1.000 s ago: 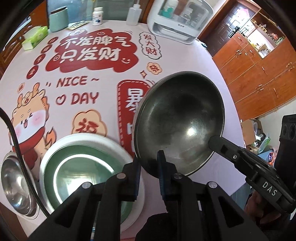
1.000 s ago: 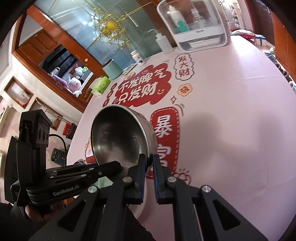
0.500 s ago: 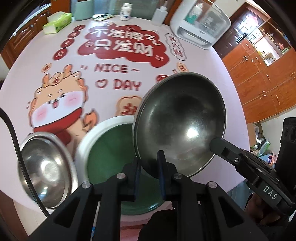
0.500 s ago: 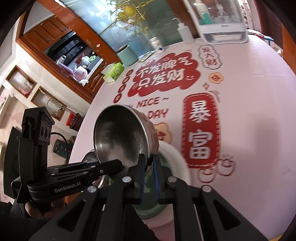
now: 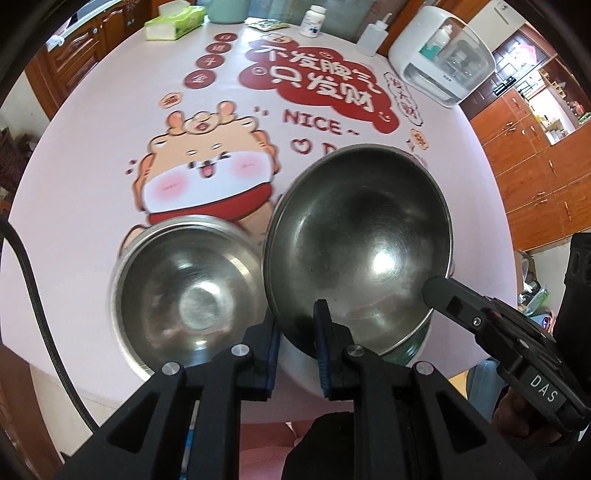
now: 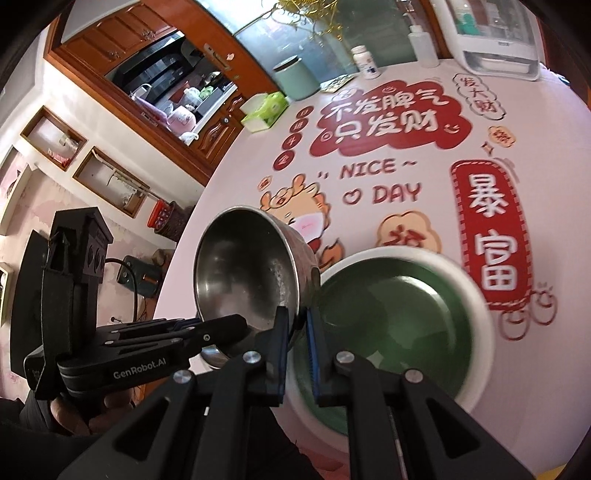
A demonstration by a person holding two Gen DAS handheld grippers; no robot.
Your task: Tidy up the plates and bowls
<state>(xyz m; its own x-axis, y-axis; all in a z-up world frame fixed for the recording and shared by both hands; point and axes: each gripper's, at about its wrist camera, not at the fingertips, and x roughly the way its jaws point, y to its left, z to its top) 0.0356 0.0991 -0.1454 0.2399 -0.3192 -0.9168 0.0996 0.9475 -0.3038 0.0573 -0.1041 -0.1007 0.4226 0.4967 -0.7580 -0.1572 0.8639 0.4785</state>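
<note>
A steel bowl [image 5: 362, 236] hangs tilted above the table, gripped at its rim from two sides. My left gripper [image 5: 295, 328] is shut on the near rim, and my right gripper [image 5: 436, 291] pinches the rim at the right. In the right wrist view the same bowl [image 6: 247, 273] sits in my right gripper [image 6: 295, 317], with the left gripper [image 6: 236, 325] coming in from the left. A second steel bowl [image 5: 188, 295] rests on the table just left of the held one. A green plate with a white rim [image 6: 399, 325] lies below and to the right, mostly hidden in the left wrist view.
The round table [image 5: 92, 155] has a pink printed cover, and its near edge runs just under the bowls. At the far side stand a tissue box [image 5: 173, 24], a green canister [image 6: 295, 79], a pill bottle [image 5: 312, 20], a squeeze bottle [image 5: 373, 37] and a white appliance [image 5: 443, 70].
Both grippers have carried the held bowl leftward across the table, from beside the green plate to over it. The second steel bowl now lies close beside the held one.
</note>
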